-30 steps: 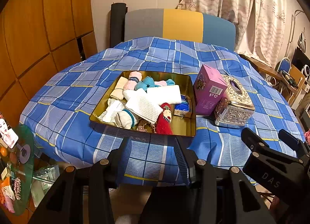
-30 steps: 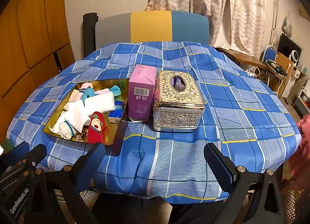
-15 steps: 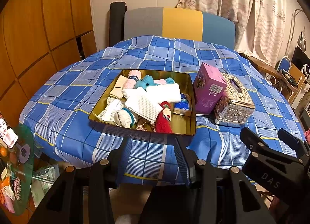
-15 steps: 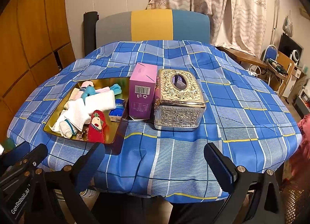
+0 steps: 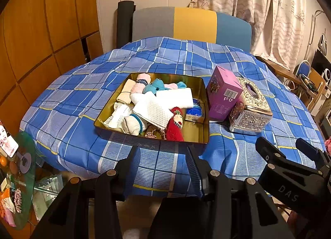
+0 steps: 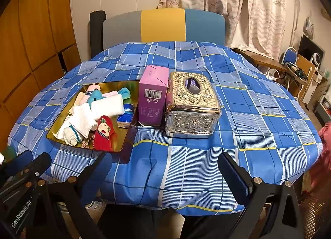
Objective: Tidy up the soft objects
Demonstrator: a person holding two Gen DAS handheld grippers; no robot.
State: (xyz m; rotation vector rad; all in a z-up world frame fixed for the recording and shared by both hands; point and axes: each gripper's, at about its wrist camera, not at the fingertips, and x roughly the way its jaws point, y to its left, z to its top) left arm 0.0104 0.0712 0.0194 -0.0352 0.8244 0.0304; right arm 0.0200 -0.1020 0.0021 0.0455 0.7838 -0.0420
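A gold tray [image 5: 198,139] [image 6: 62,138] on the blue checked tablecloth holds several soft things: a white waffle cloth [image 5: 153,110] [image 6: 83,118], a folded white towel [image 5: 175,98] [image 6: 107,105], a red sock with a face [image 5: 174,126] [image 6: 103,133], a teal plush toy [image 5: 154,88] [image 6: 95,95], a pink roll [image 5: 138,85] and a white sock [image 5: 132,124]. My left gripper [image 5: 162,156] is open and empty, just short of the tray's near edge. My right gripper [image 6: 165,166] is wide open and empty, before the table's front edge.
A purple carton [image 5: 222,96] [image 6: 153,96] and an ornate silver tissue box [image 5: 250,110] [image 6: 192,104] stand right of the tray. A blue packet [image 5: 194,112] lies in the tray. A chair [image 6: 163,25] is behind the table. A green glass stand [image 5: 20,166] is at left.
Both grippers have drawn slightly closer to the table. Nothing on the table has moved.
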